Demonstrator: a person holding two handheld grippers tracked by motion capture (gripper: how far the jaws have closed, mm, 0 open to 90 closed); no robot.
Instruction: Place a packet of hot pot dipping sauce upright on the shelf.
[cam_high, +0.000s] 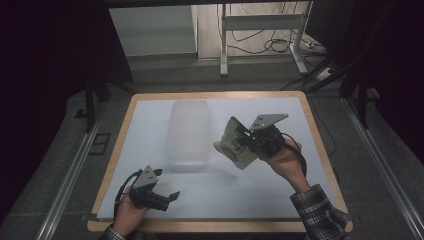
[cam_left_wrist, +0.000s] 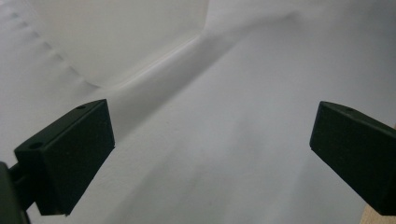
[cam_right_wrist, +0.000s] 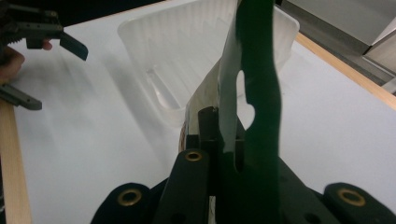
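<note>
While my right gripper clamps the packet by its edge, I see the packet lifted off the table, tilted, just right of the clear bin. From the right gripper view, both jaws are pressed together on the packet's green edge, and the bin lies beyond it, open side facing me. My left gripper sits low near the table's front left edge, well apart from the bin. Its jaws stand wide apart with nothing between them, pointing across the white surface toward the bin's wall.
</note>
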